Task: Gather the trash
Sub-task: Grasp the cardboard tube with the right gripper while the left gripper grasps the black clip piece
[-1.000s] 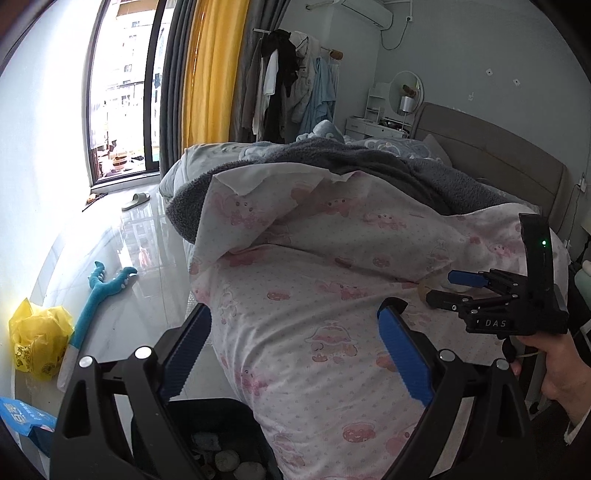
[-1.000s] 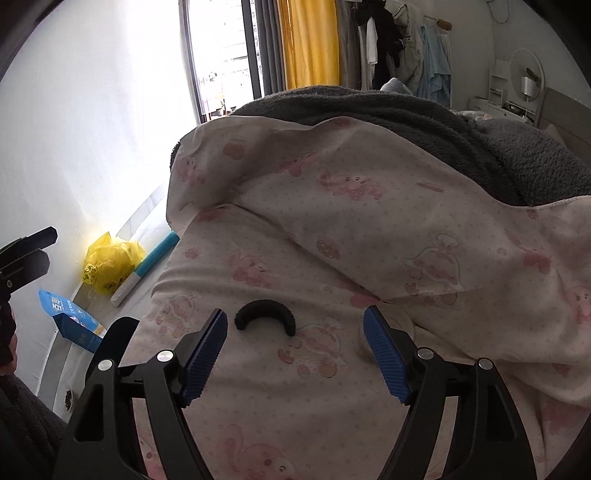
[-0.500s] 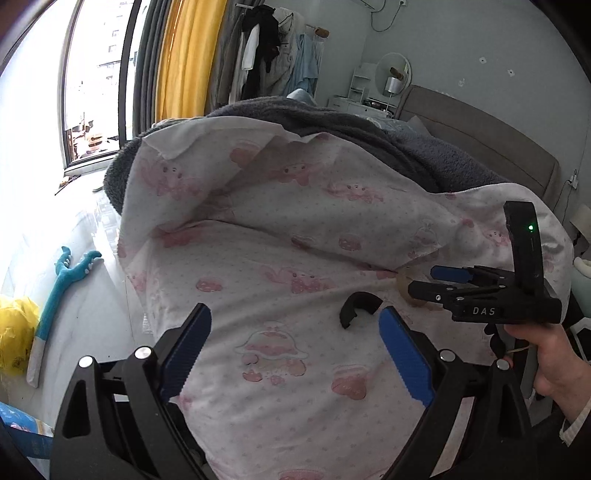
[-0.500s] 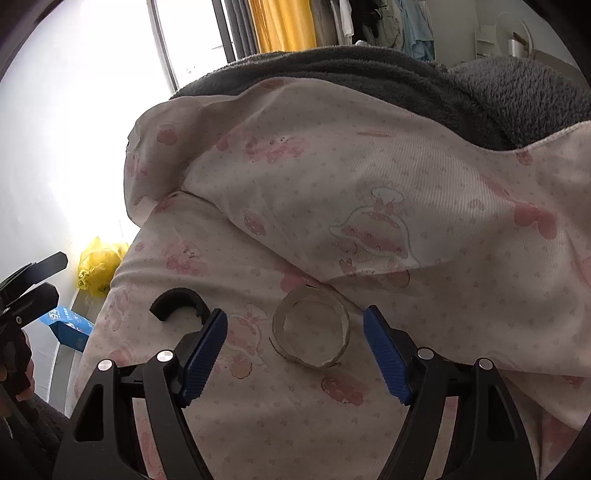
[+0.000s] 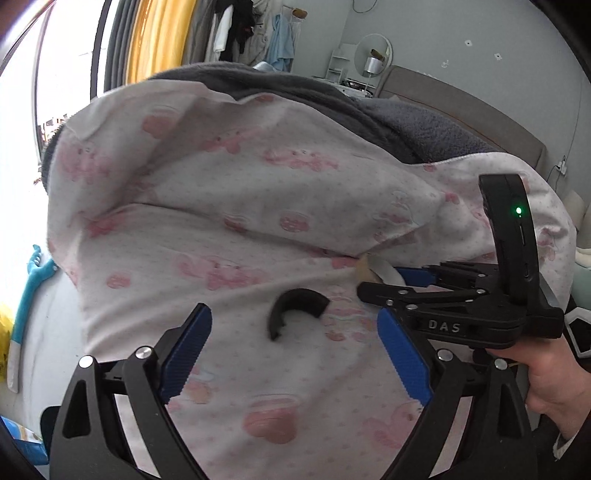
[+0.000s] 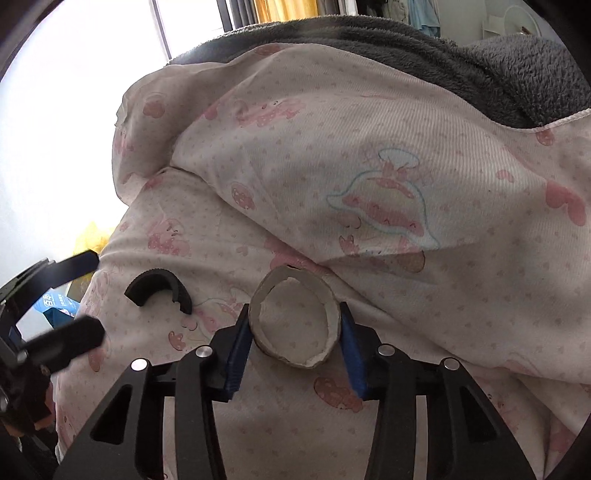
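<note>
On the bed's pink-printed quilt [image 5: 229, 258], one black curved plastic piece [image 5: 295, 308] is seen lying just ahead of the left tongs [image 5: 293, 345], which are held wide open and empty; its arc runs crosswise between the jaws. To its right, one cardboard tape ring [image 6: 293, 323] is clamped by the right tongs [image 6: 293, 354], whose jaws have just been closing.

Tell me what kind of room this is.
Most likely a bedroom: a bed with a pink cartoon-print quilt and grey blanket, an upholstered headboard, and clothes hanging beside the window curtains.
</note>
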Demonstrator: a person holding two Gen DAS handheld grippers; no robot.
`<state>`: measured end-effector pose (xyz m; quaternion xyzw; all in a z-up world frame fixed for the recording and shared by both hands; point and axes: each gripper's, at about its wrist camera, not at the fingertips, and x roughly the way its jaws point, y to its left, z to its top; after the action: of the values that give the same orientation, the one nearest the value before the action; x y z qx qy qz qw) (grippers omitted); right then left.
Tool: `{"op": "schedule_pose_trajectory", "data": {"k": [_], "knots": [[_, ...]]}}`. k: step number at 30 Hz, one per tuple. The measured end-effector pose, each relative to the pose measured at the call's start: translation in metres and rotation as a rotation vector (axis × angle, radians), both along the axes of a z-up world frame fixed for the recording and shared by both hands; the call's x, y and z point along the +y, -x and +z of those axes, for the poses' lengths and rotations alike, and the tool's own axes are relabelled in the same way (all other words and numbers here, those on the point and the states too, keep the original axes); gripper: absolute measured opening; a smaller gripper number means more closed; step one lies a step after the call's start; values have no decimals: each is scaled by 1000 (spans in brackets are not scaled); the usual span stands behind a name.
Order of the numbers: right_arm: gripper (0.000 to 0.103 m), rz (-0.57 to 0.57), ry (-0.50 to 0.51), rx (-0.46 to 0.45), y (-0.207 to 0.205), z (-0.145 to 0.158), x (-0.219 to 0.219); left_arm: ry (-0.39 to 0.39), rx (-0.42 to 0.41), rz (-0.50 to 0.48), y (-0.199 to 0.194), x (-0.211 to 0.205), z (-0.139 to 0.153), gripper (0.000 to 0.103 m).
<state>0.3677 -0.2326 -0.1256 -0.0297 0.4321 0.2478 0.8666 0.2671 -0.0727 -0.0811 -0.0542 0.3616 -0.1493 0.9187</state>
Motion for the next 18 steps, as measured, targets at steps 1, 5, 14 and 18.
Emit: {"op": "schedule_pose_trajectory", "data": {"k": [1,5,14,18], "knots": [[45,2,0,-5,1,2,-1,-13,-1,-3,0,-5,0,90],[45,-6,-19,-29,6,12,-11,-46,3,5,-4,-15,-5,89],[45,-21,-61,-46,13,24,-35,-72,57,54,-21,-19,-20,84],[45,-16,-70,-51,19,29,-44,-88,75,59,-30,-23,-25,79]]}}
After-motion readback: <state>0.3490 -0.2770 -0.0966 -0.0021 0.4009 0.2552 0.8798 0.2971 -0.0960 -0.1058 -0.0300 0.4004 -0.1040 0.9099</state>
